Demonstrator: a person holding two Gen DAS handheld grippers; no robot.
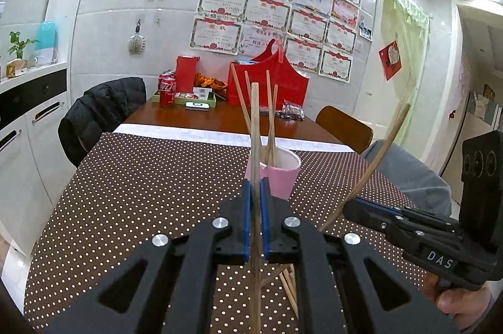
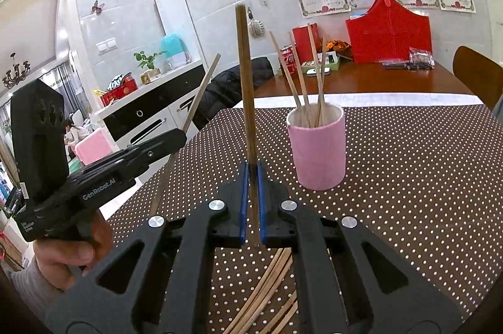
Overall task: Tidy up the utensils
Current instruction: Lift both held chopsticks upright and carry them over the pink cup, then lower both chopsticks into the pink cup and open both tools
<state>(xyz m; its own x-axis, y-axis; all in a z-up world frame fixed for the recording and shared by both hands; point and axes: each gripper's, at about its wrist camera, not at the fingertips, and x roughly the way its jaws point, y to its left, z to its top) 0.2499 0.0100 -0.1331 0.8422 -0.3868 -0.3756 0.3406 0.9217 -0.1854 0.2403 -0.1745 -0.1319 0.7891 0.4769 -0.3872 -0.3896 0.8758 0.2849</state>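
Observation:
A pink cup point(image 1: 278, 175) point(image 2: 317, 151) stands upright on the dotted tablecloth and holds several wooden chopsticks point(image 2: 303, 73). My left gripper point(image 1: 255, 186) is shut on one upright light chopstick point(image 1: 255, 126), just in front of the cup. My right gripper point(image 2: 252, 169) is shut on one upright dark chopstick point(image 2: 245, 76), left of the cup. The right gripper also shows at the right of the left wrist view point(image 1: 355, 202), the left gripper at the left of the right wrist view point(image 2: 180, 134). Loose chopsticks point(image 2: 267, 296) point(image 1: 290, 287) lie on the cloth under the grippers.
The brown dotted tablecloth point(image 1: 141, 177) covers the near table. Behind it on the wooden table are a red bag point(image 1: 270, 82), cola cans point(image 1: 166, 89) and a green tray point(image 1: 188, 100). A chair with a black jacket point(image 1: 97, 111) stands left, a wooden chair point(image 1: 345, 126) right.

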